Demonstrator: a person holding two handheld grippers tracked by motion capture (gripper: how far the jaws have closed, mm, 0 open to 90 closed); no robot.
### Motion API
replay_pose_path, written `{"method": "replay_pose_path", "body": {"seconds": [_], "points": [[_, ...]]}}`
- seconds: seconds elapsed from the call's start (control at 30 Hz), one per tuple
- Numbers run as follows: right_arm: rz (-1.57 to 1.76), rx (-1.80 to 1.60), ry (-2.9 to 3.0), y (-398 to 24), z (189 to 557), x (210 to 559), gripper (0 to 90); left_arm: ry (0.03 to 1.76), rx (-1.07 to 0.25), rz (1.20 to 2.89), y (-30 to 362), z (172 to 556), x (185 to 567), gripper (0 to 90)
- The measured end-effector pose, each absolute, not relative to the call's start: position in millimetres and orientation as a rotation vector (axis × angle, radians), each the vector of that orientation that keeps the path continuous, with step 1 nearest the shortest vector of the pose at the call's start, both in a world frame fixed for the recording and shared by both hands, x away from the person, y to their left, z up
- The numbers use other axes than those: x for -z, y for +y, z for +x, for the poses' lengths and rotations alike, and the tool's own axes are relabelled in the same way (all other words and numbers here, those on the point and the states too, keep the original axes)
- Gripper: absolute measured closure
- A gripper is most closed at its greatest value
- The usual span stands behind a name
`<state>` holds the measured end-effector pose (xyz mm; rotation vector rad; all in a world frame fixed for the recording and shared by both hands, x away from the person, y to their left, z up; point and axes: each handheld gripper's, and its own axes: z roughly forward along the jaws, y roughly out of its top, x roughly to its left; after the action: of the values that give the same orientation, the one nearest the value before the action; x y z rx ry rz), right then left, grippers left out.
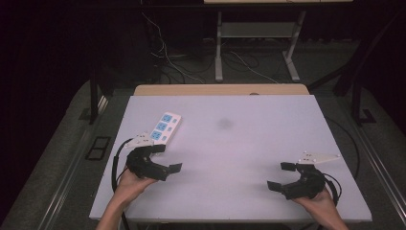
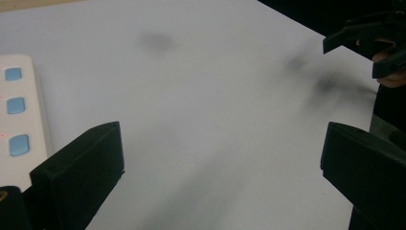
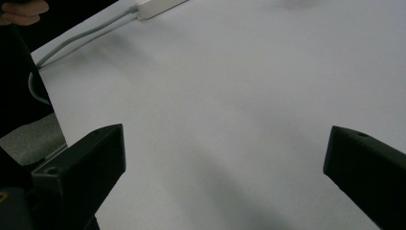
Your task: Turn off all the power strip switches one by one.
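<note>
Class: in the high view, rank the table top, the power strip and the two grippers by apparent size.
1. table top
2. left gripper and right gripper: look alike, unranked
3. power strip, somewhat smaller, though it lies farther away

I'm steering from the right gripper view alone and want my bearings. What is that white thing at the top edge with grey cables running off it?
Observer: A white power strip with blue sockets, lying flat near the table's left edge.
Operator: Where's the left tool relative to it?
Observer: The left tool sits just at the strip's near end, jaws wide open, holding nothing.
Operator: And my own tool?
Observer: The right tool is open over bare table near the front right corner, jaws pointing left.
Operator: Anything between the two?
Observer: Just a faint dark smudge farther back.
</note>
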<state>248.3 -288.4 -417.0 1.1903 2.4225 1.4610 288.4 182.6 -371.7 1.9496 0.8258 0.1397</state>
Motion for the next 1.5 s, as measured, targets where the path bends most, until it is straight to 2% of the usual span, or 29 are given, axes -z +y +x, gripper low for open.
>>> {"method": "replay_pose_path", "body": {"seconds": [0.97, 1.5], "points": [[1.217, -1.499, 2.408, -292, 249, 416, 0.5, 0.822, -0.158, 2.057, 185, 331, 337, 0.0], [1.220, -1.496, 2.401, -292, 249, 415, 0.5, 0.881, -0.146, 2.119, 191, 357, 347, 0.5]]}}
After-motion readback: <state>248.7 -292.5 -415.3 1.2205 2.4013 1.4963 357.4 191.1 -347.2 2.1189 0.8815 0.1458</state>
